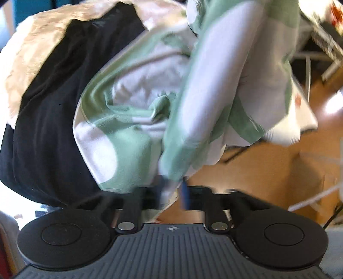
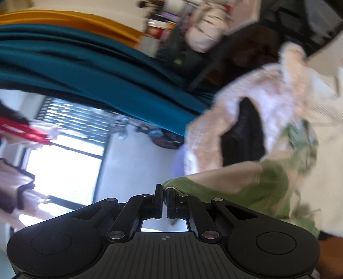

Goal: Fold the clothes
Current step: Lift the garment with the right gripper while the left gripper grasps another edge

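Note:
A green-and-white patterned garment [image 1: 137, 111] fills the middle of the left wrist view, bunched and hanging in folds. My left gripper [image 1: 171, 188] is shut on its lower edge, the cloth running down between the fingers. In the right wrist view the same green-and-white garment [image 2: 246, 184] stretches off to the right, and my right gripper [image 2: 164, 193] is shut on a corner of it. A black garment [image 1: 49, 120] lies under the patterned one, on a fluffy cream blanket [image 1: 36, 51]. That black garment [image 2: 242, 137] and cream blanket [image 2: 268, 90] also show in the right wrist view.
A wooden floor [image 1: 268, 171] with white cords shows at the lower right of the left wrist view. The right wrist view is tilted: teal fabric [image 2: 85, 70], mustard fabric [image 2: 64, 19], a bright window [image 2: 64, 167] and cluttered shelves [image 2: 193, 25] lie behind.

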`<state>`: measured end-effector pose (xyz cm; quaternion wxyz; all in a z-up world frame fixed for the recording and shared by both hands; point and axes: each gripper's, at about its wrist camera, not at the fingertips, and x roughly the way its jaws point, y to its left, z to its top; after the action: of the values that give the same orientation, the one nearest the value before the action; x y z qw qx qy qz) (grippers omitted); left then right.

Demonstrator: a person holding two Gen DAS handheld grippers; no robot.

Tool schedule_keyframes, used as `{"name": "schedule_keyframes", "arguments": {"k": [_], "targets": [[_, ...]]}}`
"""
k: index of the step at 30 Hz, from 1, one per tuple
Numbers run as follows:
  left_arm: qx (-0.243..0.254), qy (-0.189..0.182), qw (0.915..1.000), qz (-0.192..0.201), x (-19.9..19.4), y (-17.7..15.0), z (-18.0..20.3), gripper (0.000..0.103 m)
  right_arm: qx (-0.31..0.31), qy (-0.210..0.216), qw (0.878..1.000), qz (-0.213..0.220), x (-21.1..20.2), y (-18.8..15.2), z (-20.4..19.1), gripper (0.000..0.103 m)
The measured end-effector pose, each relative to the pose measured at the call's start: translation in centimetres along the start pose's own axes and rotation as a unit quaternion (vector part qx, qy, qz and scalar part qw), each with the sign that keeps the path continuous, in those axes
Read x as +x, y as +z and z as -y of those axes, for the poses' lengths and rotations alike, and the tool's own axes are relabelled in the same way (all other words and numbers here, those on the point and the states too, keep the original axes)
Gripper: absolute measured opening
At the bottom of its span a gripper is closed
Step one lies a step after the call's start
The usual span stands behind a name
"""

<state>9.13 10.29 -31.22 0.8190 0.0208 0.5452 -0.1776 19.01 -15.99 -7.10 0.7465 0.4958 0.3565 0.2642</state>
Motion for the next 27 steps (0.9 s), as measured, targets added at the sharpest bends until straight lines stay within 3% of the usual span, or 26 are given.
{"name": "schedule_keyframes", "arguments": {"k": [3, 6, 8, 10, 11, 18, 20, 21, 22, 23, 24, 27], "targets": [[-0.061, 0.008, 0.997, 0.048, -2.7, 1.3, 0.2, 0.003, -0.019, 0.011, 1.0, 0.02, -1.3, 1.8, -1.7, 0.003], [-0.072, -0.009, 0.9943, 0.078, -5.5, 2.2, 1.5, 0.004, -0.037, 0.026, 0.998, 0.033, -2.5, 3.3, -3.7, 0.003], [-0.061, -0.012, 0.9934, 0.097, -7.2, 3.1, 2.6, 0.02, -0.066, 0.048, 0.996, 0.034, -3.1, 3.8, -5.8, 0.003], [-0.024, 0.001, 0.9921, 0.123, -8.5, 4.1, 4.3, 0.075, -0.092, 0.07, 0.993, 0.033, -3.8, 4.0, -8.0, 0.003], [-0.007, 0.01, 0.9894, 0.145, -9.2, 4.0, 5.2, 0.081, -0.099, 0.079, 0.991, 0.034, -4.1, 4.2, -9.0, 0.003], [0.076, -0.018, 0.9719, 0.222, -11.7, 7.6, 11.2, 0.082, -0.12, 0.127, 0.982, 0.066, -6.3, 4.5, -14.1, 0.003], [0.092, -0.027, 0.9682, 0.231, -11.2, 8.5, 11.8, 0.081, -0.124, 0.139, 0.979, 0.078, -6.8, 4.7, -15.1, 0.003], [0.092, -0.035, 0.9683, 0.23, -11.1, 8.8, 11.8, 0.06, -0.126, 0.143, 0.978, 0.084, -7.1, 5.0, -15.7, 0.003], [0.09, -0.044, 0.9686, 0.227, -11.1, 9.1, 11.8, 0.016, -0.129, 0.143, 0.977, 0.09, -7.4, 5.3, -16.2, 0.003], [0.079, -0.048, 0.9709, 0.221, -11.3, 9.7, 11.1, 0.005, -0.134, 0.138, 0.977, 0.097, -7.6, 5.7, -16.6, 0.003], [0.05, -0.058, 0.9736, 0.215, -11.7, 10.6, 10.1, 0.005, -0.138, 0.129, 0.976, 0.105, -7.9, 6.1, -17.0, 0.003], [-0.006, -0.046, 0.9683, 0.246, -14.8, 12.7, 7.0, 0.004, -0.138, 0.106, 0.975, 0.141, -8.9, 8.2, -17.1, 0.003]]}}
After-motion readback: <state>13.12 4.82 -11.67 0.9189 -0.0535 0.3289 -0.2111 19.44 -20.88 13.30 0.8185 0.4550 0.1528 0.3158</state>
